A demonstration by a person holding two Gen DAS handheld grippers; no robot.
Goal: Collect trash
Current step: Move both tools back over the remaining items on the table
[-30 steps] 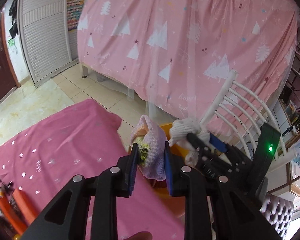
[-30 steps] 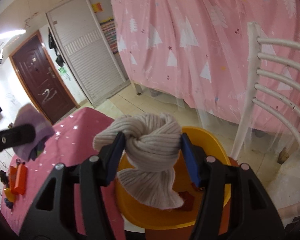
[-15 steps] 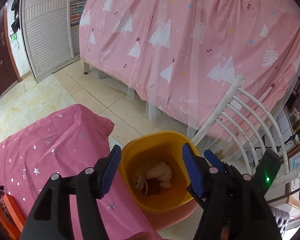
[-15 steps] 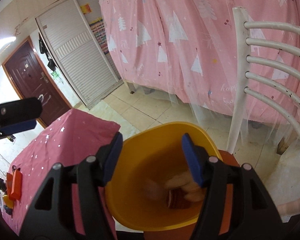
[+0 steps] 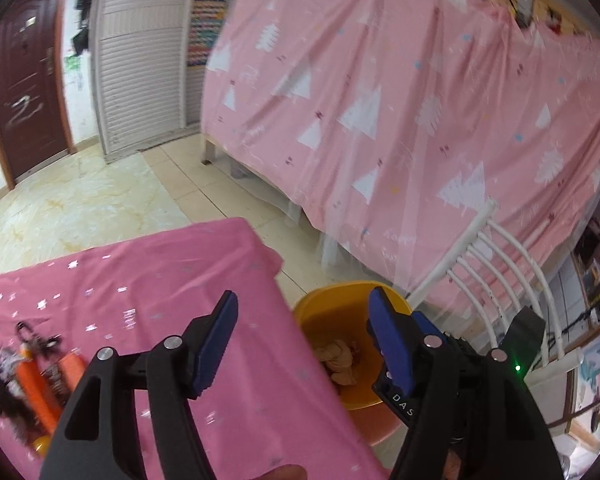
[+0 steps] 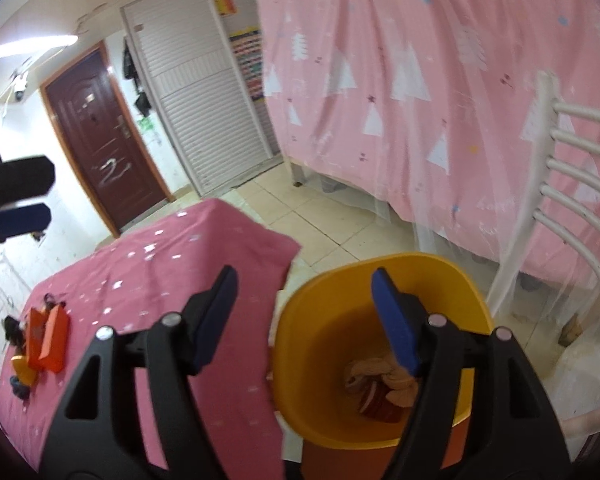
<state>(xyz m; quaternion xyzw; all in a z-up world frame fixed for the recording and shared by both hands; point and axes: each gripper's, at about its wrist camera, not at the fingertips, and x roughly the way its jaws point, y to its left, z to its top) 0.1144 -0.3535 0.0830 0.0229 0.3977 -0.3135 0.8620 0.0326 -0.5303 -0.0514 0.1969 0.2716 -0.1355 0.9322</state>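
Observation:
A yellow bin [image 6: 384,280] stands beside the pink-clothed table [image 6: 160,276], and it also shows in the left wrist view [image 5: 340,300]. Crumpled cloth and other trash [image 6: 380,380] lie at its bottom, also seen in the left wrist view [image 5: 340,364]. My right gripper [image 6: 304,312] is open and empty above the bin's left rim. My left gripper [image 5: 302,330] is open and empty over the table edge next to the bin. Several orange items [image 5: 44,376] lie on the table at the left, and also show in the right wrist view [image 6: 44,336].
A white slatted chair [image 6: 560,184] stands right of the bin. A bed draped in pink tree-print cloth [image 5: 400,100] lies behind. Tiled floor [image 5: 100,192], a white shutter cupboard [image 6: 204,112] and a brown door [image 6: 100,128] are farther back.
Both grippers opened and dropped their cloth bundles into the yellow bin. Both have since swung left, toward the table.

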